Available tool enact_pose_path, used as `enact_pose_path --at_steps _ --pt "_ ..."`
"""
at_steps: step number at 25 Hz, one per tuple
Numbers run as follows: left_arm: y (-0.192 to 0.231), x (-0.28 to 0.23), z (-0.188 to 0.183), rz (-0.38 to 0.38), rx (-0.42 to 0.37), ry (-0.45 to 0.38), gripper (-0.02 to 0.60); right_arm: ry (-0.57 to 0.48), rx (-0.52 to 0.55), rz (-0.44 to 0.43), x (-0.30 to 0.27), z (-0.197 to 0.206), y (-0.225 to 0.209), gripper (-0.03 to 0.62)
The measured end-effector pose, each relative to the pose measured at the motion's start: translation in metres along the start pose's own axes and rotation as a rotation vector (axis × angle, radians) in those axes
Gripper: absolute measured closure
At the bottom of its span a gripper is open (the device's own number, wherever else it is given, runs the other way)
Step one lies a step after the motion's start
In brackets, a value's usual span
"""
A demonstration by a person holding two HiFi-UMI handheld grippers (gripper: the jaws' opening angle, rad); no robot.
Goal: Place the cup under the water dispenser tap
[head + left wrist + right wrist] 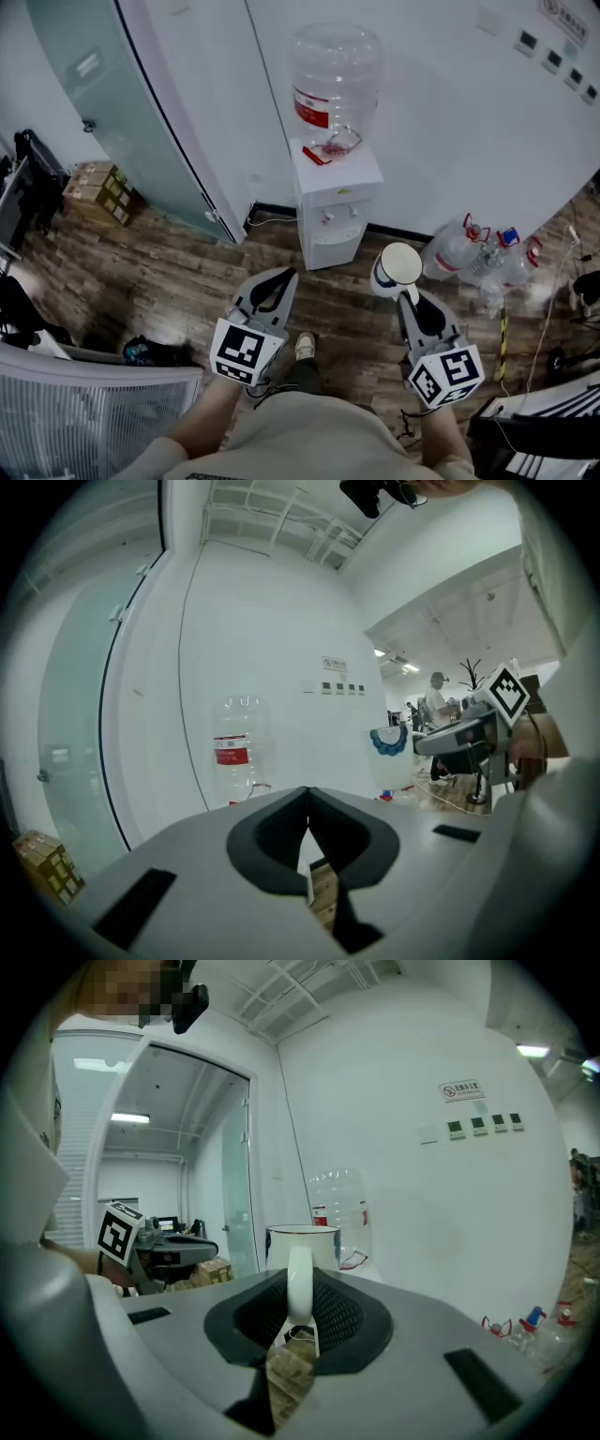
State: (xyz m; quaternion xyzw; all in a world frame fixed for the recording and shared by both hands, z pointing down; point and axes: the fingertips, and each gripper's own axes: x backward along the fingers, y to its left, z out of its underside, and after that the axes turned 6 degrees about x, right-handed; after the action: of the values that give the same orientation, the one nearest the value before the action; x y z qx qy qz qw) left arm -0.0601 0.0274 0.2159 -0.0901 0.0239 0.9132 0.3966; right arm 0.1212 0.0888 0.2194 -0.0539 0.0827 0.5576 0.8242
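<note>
Cup point(397, 267) is sitting upright in the right gripper point(406, 298), whose jaws are pinching its handle, well short of the water dispenser point(334, 197). Keeping it level while nearing the taps point(339, 215) is looking wise. The left gripper point(279, 279) is hanging closed and empty.

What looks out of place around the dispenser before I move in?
Several water bottles lie jumbled on the floor right of the water dispenser, not stacked. The cup sits upright, its handle in the right gripper's jaws.
</note>
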Motion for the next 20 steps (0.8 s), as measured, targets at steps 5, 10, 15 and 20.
enact_pose_path --at_steps 5,10,15,20 --pt "0.051 -0.047 -0.010 0.028 -0.005 0.013 0.575 0.002 -0.001 0.024 -0.062 -0.016 -0.022 0.530" --pt "0.085 -0.088 -0.014 0.068 -0.017 0.029 0.575 -0.008 -0.020 0.043 -0.111 -0.025 -0.036 0.530" --pt "0.106 -0.117 -0.012 0.087 -0.029 0.040 0.575 -0.017 -0.048 0.059 -0.147 -0.025 -0.049 0.530" --pt "0.122 -0.144 -0.004 0.071 -0.021 0.034 0.575 -0.017 -0.046 0.060 -0.177 -0.017 -0.065 0.530"
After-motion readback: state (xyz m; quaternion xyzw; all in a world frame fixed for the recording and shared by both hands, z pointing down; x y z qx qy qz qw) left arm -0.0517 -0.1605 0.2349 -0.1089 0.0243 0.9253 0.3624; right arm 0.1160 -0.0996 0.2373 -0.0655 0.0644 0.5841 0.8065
